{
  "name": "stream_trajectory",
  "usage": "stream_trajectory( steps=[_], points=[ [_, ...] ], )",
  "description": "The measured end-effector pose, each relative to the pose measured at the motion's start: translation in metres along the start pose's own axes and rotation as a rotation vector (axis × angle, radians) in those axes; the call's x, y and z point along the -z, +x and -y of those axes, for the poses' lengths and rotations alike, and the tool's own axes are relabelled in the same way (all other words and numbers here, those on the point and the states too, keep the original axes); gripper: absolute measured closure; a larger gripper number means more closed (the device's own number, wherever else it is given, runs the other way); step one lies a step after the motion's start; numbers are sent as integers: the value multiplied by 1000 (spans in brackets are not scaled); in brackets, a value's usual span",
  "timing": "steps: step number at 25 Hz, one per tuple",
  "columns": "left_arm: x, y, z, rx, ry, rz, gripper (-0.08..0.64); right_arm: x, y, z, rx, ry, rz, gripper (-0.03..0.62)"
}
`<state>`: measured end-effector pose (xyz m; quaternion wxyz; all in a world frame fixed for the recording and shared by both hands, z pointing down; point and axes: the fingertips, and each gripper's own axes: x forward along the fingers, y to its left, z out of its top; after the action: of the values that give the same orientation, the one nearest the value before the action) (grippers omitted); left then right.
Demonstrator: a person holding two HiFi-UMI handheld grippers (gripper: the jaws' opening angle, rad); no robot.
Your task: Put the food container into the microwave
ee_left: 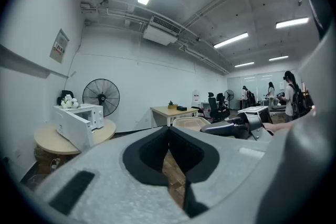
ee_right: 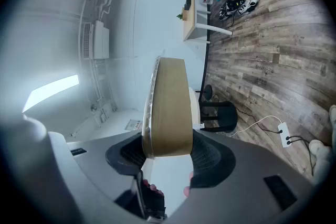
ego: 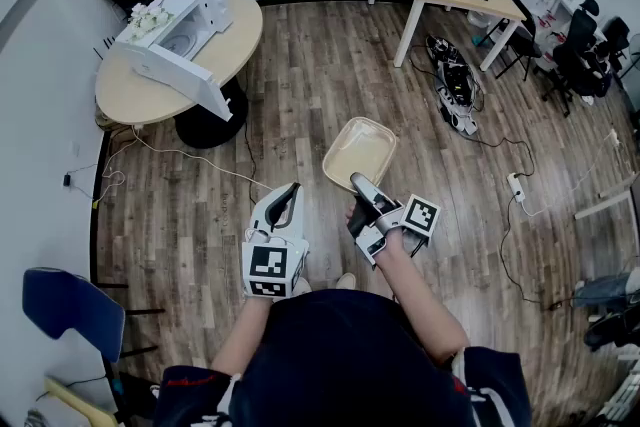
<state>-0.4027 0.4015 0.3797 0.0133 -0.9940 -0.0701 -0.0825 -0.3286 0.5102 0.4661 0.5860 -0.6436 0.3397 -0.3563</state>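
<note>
Well, the right gripper [ego: 360, 185] pinches the food container [ego: 360, 151] by its near end, out over the floor and far from the microwave [ego: 178, 43], whose door hangs open ready for it, while the left gripper [ego: 289, 192] has its jaws together, empty.

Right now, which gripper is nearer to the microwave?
Left. The left gripper is below-right of the microwave in the head view; the right gripper, holding the food container, is farther right.
</note>
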Motion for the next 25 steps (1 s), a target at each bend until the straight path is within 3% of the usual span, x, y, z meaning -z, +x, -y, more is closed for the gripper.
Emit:
stream_trajectory(
  steps=[15,25],
  points=[
    [-2,18,20,-28,-1,-4,545,-20,-8,14,0,42,-36,365],
    [16,34,47,-52,16,-38,545,-42,-21,41,14,86,-60,365]
  ],
)
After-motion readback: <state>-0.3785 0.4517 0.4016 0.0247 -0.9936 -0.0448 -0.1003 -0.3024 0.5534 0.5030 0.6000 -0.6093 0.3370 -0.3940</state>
